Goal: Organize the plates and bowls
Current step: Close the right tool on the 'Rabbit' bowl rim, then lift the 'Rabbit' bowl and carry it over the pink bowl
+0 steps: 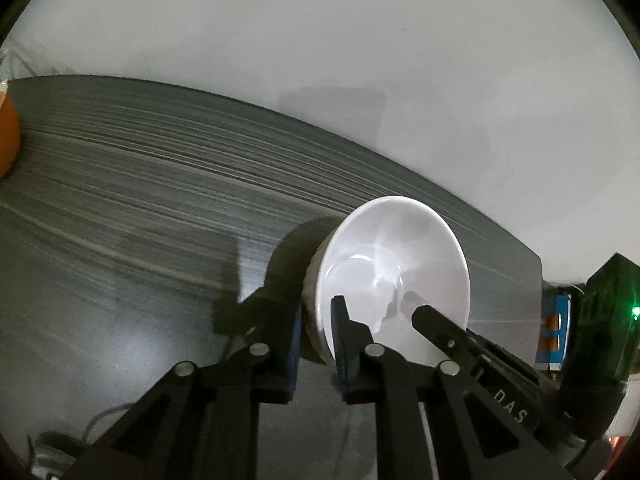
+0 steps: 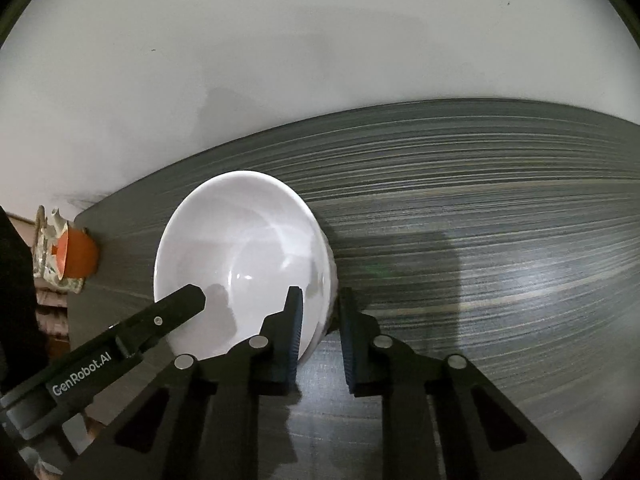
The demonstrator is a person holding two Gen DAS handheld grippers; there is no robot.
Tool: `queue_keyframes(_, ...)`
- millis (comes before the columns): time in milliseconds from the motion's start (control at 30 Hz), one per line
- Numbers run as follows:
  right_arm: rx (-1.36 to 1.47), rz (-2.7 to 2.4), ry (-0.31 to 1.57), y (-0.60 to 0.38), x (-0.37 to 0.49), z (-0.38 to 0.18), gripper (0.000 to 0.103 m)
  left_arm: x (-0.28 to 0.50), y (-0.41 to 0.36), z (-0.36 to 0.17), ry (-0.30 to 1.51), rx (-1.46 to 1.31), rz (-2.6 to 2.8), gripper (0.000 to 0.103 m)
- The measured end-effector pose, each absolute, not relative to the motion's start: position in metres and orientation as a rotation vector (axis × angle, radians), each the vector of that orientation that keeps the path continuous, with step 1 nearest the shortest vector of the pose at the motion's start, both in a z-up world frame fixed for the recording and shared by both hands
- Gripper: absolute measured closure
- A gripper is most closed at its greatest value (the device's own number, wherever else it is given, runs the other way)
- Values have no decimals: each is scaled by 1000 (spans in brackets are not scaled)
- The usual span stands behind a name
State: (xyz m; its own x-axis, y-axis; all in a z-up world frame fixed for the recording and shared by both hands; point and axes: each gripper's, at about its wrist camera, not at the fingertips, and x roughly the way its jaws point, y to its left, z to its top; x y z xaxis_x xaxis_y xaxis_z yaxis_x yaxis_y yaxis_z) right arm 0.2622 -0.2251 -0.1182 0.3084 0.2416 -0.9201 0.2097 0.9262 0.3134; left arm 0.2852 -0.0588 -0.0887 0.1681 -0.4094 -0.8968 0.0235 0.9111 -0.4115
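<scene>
Black, two-fingered and fitted with ribbed blue pads, the left gripper (image 1: 316, 332) fills the near edge of its own view, and its jaws are clamped on the left wall of a glossy white ceramic bowl (image 1: 396, 264): one pad sits outside the wall, the other inside. From the other side, the right gripper (image 2: 320, 328) has closed in the same way on the bowl's right wall, with its left finger inside the bowl and its right finger outside. Each gripper also shows in the other's camera as a slim black finger reaching over the rim.

Round and deep, the bowl has a smooth, plain interior with no visible contents; soft highlights and the fingers' grey shadows fall across its bottom. Its outer wall looks slightly duller and off-white. It sits on a dark grey wood-grain tabletop (image 2: 480, 220) streaked with pale lines, near the table's far edge, close to a plain white wall (image 2: 280, 60). Whether its base touches the tabletop cannot be told.

An orange rounded object (image 2: 78, 256) lies at the table's edge, well apart from the bowl.
</scene>
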Motion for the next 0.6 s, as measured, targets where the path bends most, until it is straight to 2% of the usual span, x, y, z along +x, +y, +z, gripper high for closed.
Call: queue_keyframes(600, 388, 73, 1188, -207, 164, -24, 86, 184, -22, 18, 1275, -276, -336, 89)
